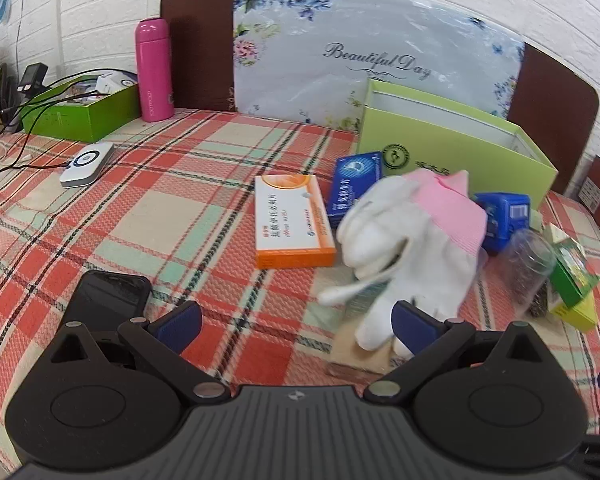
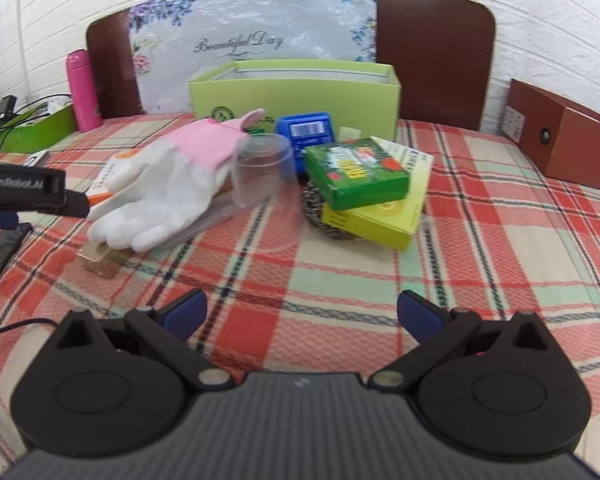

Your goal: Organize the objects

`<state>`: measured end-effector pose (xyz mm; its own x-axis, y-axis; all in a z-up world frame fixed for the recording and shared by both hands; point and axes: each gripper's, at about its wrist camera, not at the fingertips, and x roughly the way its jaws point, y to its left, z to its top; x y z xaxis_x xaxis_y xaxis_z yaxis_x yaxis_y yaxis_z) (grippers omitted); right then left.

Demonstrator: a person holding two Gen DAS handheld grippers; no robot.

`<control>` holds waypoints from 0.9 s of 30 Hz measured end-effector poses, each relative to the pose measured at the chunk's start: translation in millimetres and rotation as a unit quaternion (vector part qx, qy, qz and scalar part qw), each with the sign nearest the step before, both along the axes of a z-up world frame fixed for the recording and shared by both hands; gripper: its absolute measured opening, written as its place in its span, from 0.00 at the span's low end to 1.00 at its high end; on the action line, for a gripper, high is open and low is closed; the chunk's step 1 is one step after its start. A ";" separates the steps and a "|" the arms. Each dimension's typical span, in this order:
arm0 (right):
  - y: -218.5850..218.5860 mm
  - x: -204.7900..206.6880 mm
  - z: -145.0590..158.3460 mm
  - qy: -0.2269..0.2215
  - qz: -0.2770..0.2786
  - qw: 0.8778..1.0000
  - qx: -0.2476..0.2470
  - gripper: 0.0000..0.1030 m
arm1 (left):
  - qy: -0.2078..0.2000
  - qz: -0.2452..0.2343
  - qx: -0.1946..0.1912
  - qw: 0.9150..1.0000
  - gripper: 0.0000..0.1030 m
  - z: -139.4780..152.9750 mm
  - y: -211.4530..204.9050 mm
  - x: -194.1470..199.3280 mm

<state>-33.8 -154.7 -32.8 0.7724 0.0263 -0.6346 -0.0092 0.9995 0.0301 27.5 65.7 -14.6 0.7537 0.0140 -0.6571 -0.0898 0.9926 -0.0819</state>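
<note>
Evidently barely begun: left gripper (image 1: pixel 296 326) and right gripper (image 2: pixel 302 314) both gape wide, holding nothing, while glove (image 2: pixel 160 192), clear cup (image 2: pixel 264 172), orange box (image 1: pixel 290 220) and green box (image 2: pixel 354 178) lie loose before the green bin (image 2: pixel 296 88).

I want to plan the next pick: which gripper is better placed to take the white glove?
Probably the left. The open left gripper already has its right finger at the glove fingertips. The right gripper, also open, sits farther back over bare cloth.
</note>
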 end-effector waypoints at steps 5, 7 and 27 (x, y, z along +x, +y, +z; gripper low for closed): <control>14.0 6.2 2.8 -0.022 0.028 0.999 -0.012 0.99 | -0.006 0.028 -0.009 1.000 1.00 4.7 25.1 22.9; 19.4 10.9 5.4 -0.033 0.039 0.999 -0.012 0.93 | -0.013 0.039 -0.015 0.999 1.00 7.8 32.9 34.2; 27.8 84.4 -11.2 -0.033 0.022 0.999 -0.015 0.75 | 0.048 -0.023 0.019 0.998 0.90 -41.0 20.5 126.5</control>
